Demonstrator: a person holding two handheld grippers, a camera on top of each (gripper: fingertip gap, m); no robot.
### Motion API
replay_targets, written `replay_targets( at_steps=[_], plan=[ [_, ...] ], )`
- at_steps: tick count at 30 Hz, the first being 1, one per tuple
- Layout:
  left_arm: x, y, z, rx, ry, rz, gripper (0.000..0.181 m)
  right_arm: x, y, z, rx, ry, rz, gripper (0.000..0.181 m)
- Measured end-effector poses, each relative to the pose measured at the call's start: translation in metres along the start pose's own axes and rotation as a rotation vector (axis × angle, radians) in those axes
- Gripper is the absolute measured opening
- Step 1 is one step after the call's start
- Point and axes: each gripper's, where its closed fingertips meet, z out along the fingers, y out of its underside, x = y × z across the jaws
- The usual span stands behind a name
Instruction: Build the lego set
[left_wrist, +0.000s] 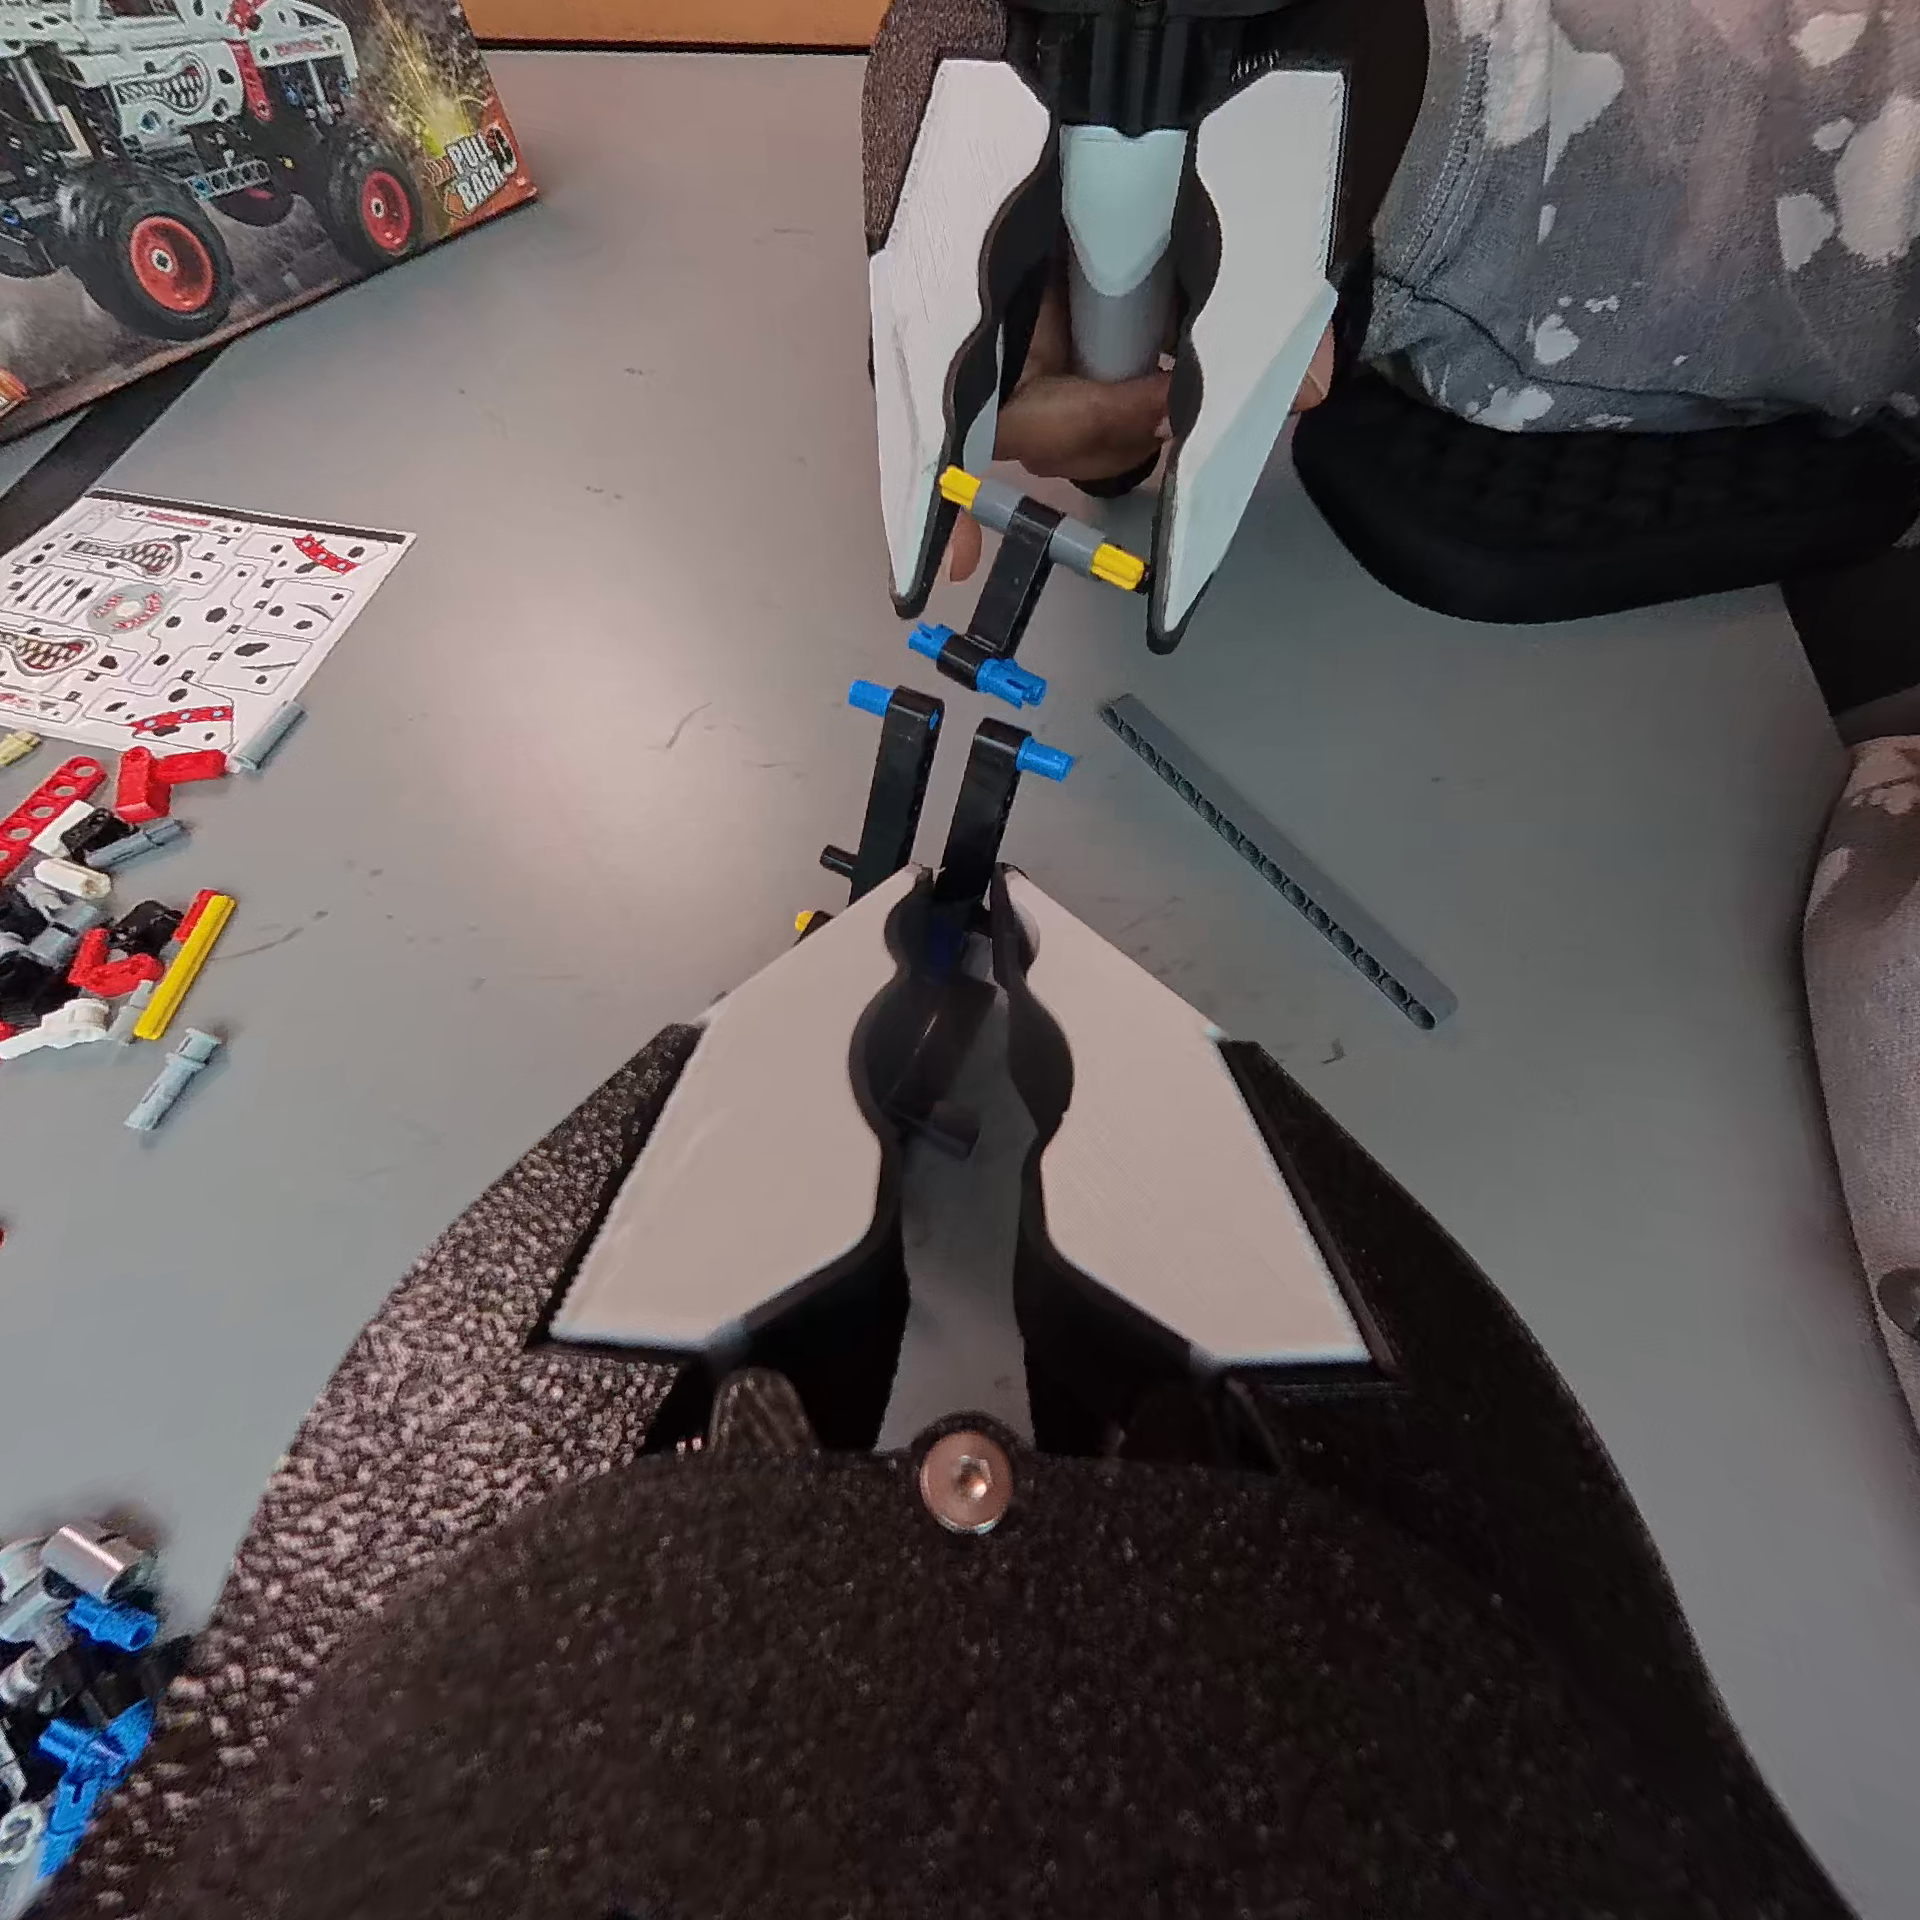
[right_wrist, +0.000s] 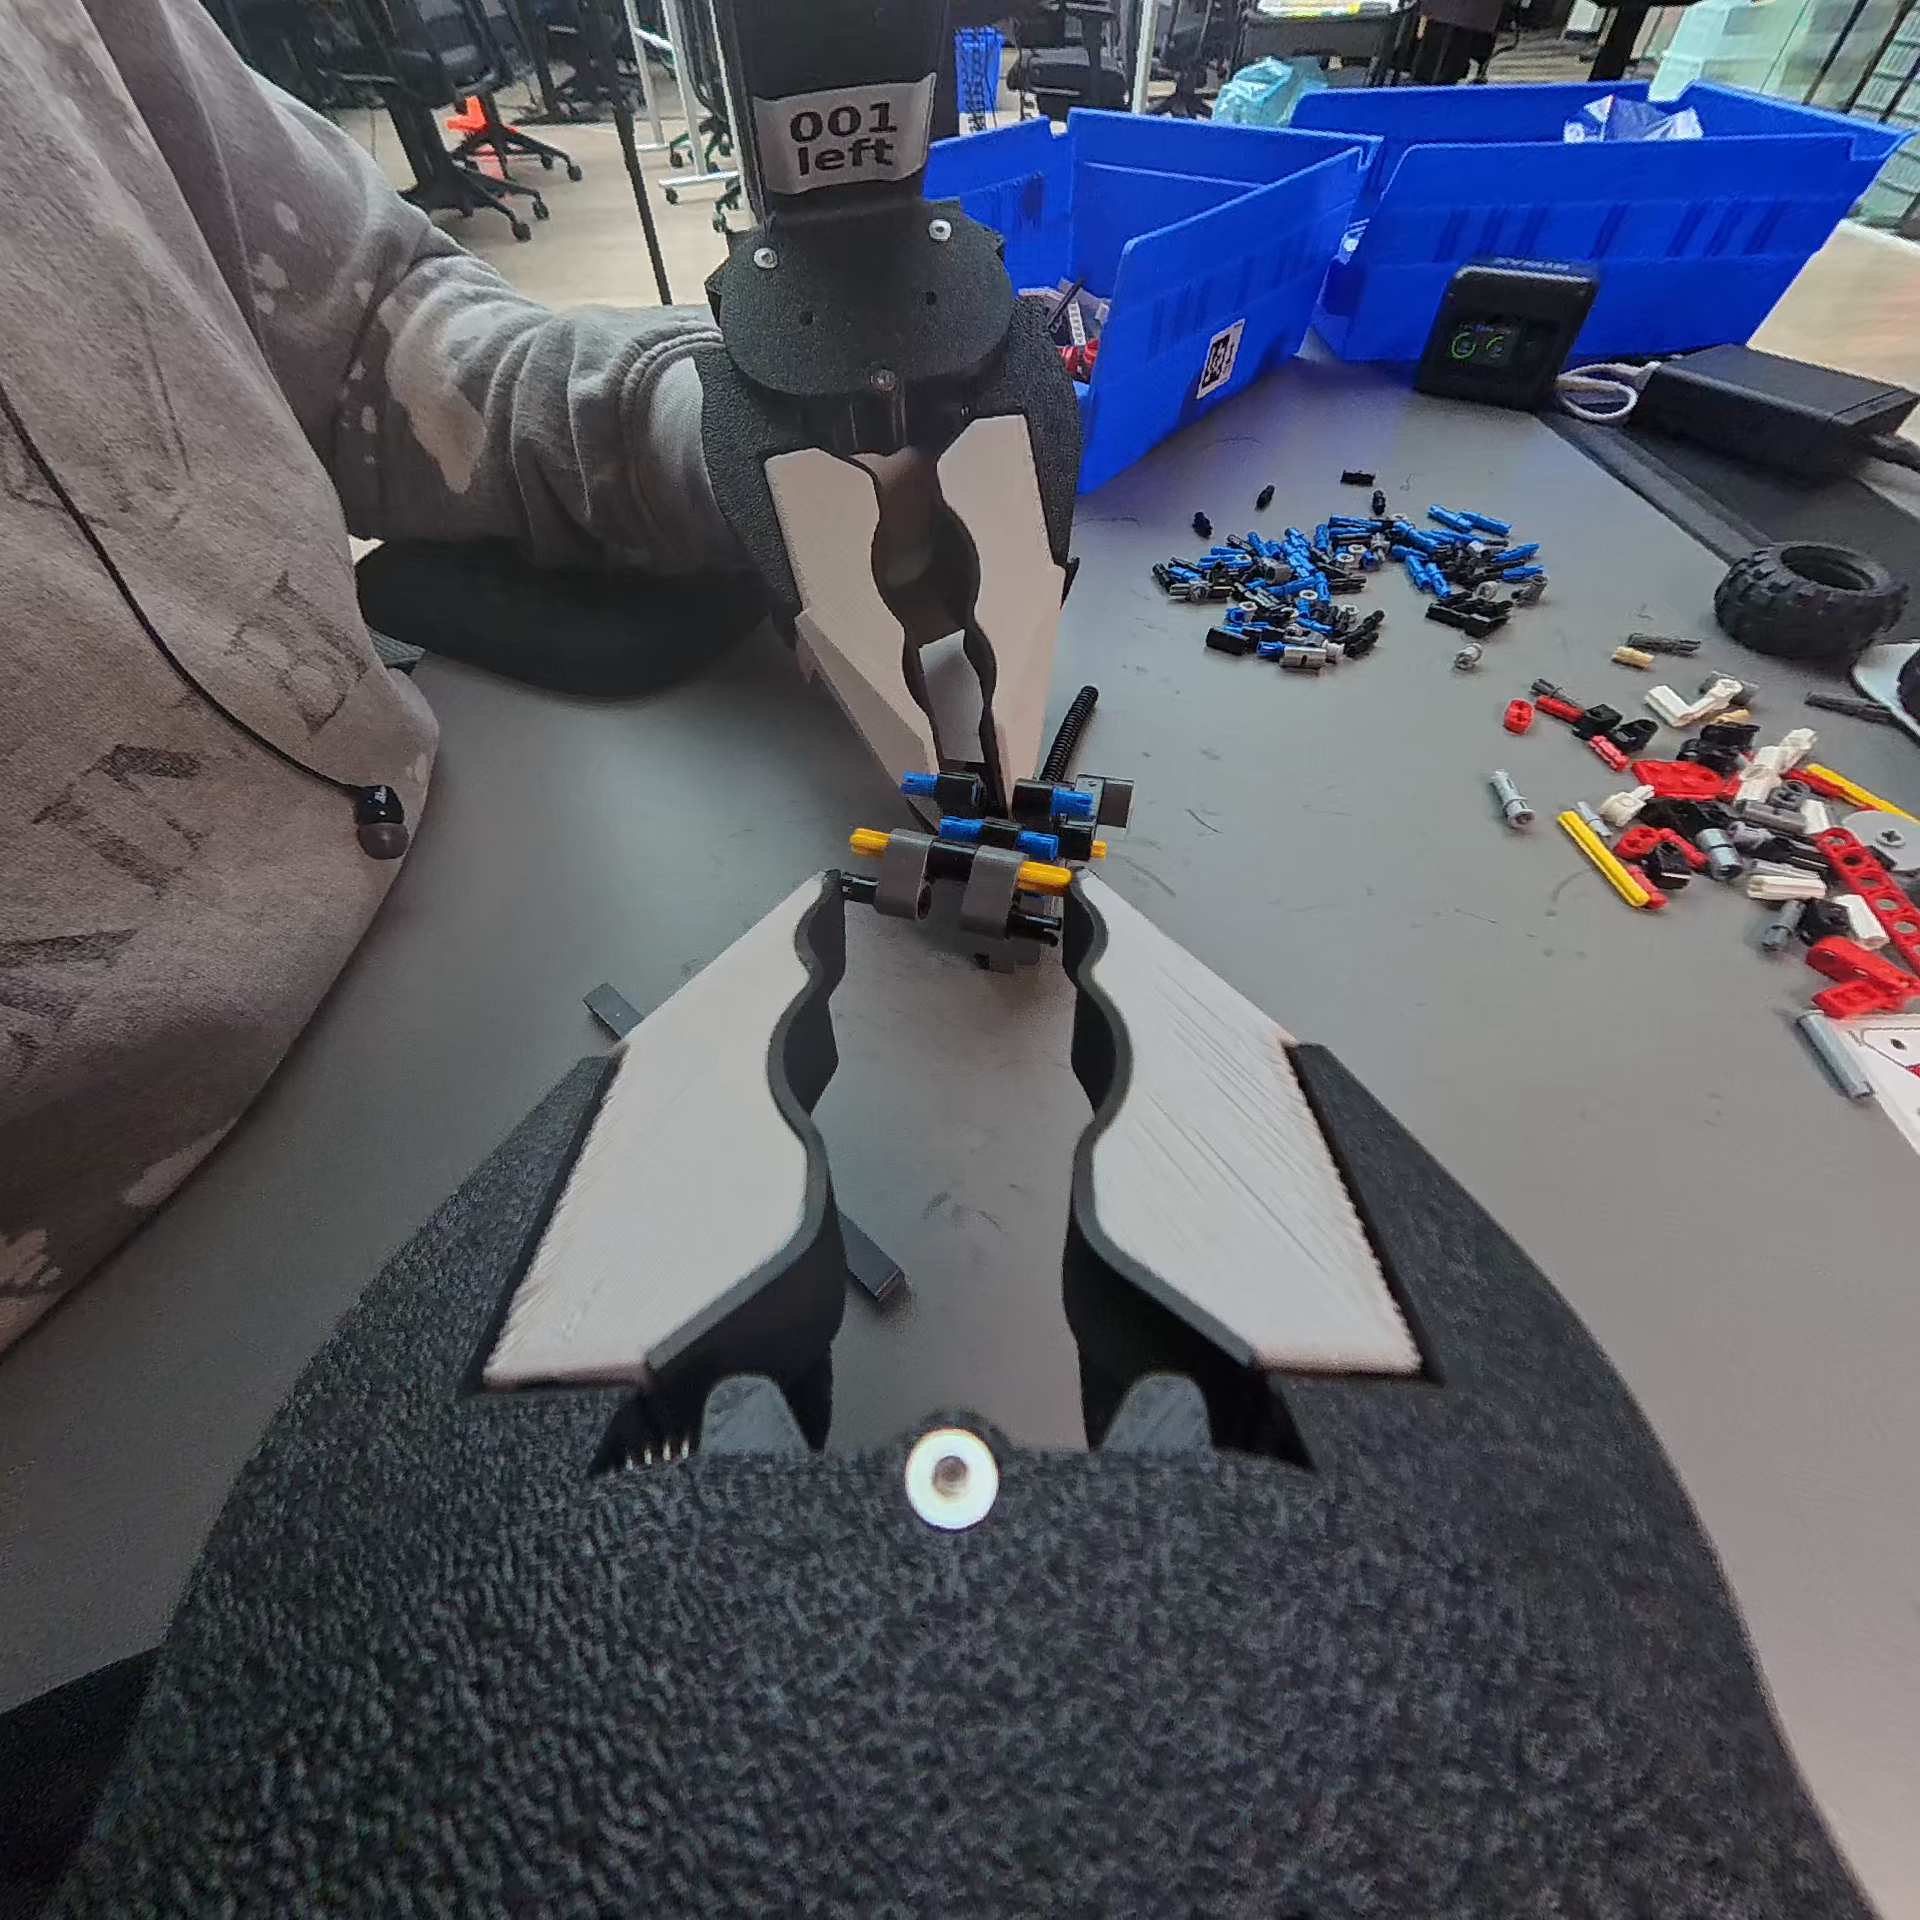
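Claws mating two lego assemblies mid-table.
Left claw (left_wrist: 956, 883) pinches the black-beam assembly (left_wrist: 940, 790); right claw (right_wrist: 956, 894), half open, clasps the yellow-axle piece (right_wrist: 961, 868); I align blue pins squarely.

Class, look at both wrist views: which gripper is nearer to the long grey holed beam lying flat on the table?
Hard to call. The beam lies to the side of both grippers: the left gripper and right gripper meet beside it.
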Motion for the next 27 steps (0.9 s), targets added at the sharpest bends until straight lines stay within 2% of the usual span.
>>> replay_targets(
  at_steps=[3,10,14,17,20,27],
  plan=[
    [-0.003,0.000,0.000,0.002,-0.013,-0.022,0.011,0.014,0.012,0.001,-0.069,0.082,-0.019,0.042],
    [-0.005,-0.004,-0.018,0.026,0.017,-0.018,0.044,0.028,0.046,0.008,-0.255,0.157,-0.033,0.042],
    [-0.017,0.013,-0.018,-0.036,-0.012,-0.034,0.061,0.036,0.069,0.007,-0.404,0.191,-0.080,0.042],
    [-0.021,0.025,-0.011,-0.085,0.000,-0.047,0.070,0.036,0.074,0.009,-0.451,0.175,-0.080,0.043],
    [-0.024,0.031,-0.006,-0.125,-0.002,-0.027,0.076,0.037,0.074,0.009,-0.470,0.167,-0.079,0.043],
    [-0.018,0.048,-0.001,-0.218,-0.007,-0.005,0.069,0.041,0.073,0.008,-0.449,0.178,-0.060,0.047]
  ],
)
